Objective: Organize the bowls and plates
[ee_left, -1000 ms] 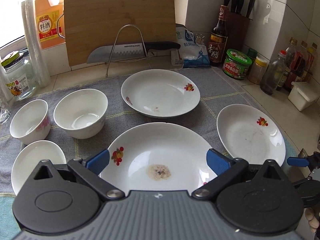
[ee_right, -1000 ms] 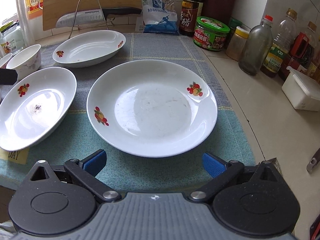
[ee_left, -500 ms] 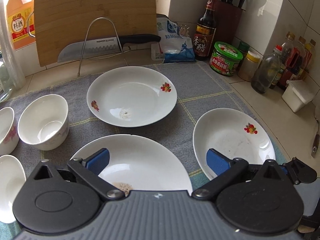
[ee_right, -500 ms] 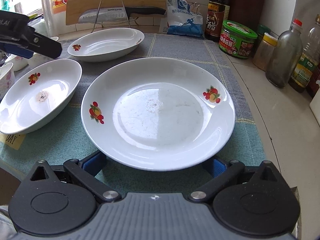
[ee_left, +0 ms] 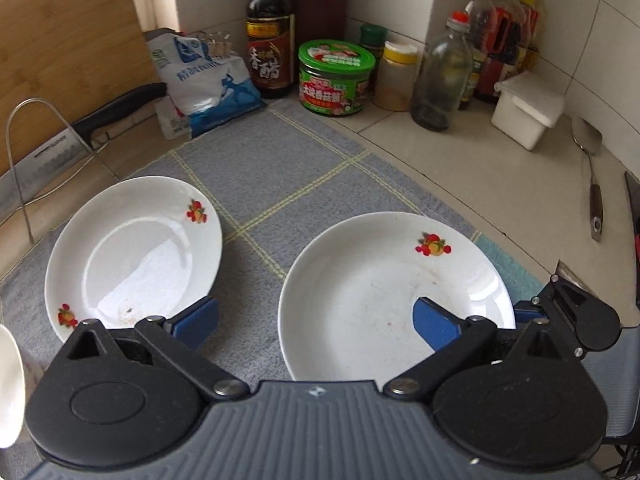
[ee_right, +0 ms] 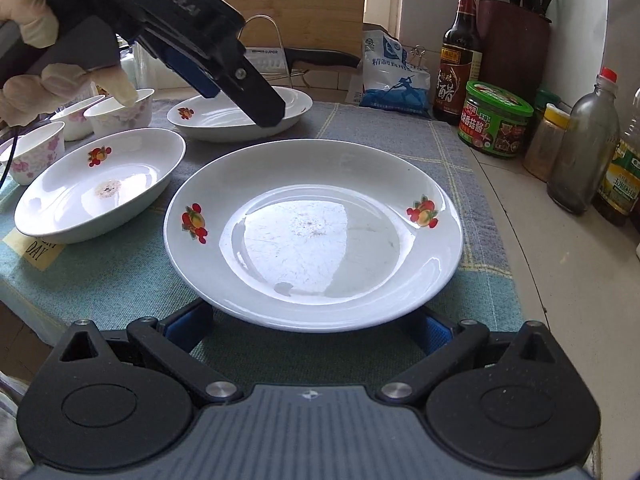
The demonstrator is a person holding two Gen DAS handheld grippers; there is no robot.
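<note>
Jaws on both tools stand spread wide and hold nothing: the left gripper (ee_left: 316, 322) hangs above the cloth with one blue pad over the near edge of the round white plate with fruit sprigs (ee_left: 394, 304), while the right gripper (ee_right: 308, 326) sits low at that same plate's near rim (ee_right: 312, 232), its pads to either side and partly hidden beneath the rim — whether they touch it I cannot tell. Going left to right across the right wrist view, three small white bowls with pink flowers (ee_right: 120, 114) stand singly at the far left, near one another but not nested; next comes a white oval dish with a brownish smear in its well (ee_right: 100, 184), then behind it a second white oval dish (ee_right: 240, 114) partly covered by the left tool, then the large round plate nearest the camera. All rest on the grey and teal checked cloth (ee_left: 280, 168) spread over the tiled surface (ee_left: 480, 168), with sauce bottles, a green-lidded jar (ee_left: 335, 76) and a white lidded box along the right side. As a judgement, the sorting has barely begun — no plate lies on another, no bowl sits in another, so every stacking step is left, and the round plate looks like the first piece to be lifted.
</note>
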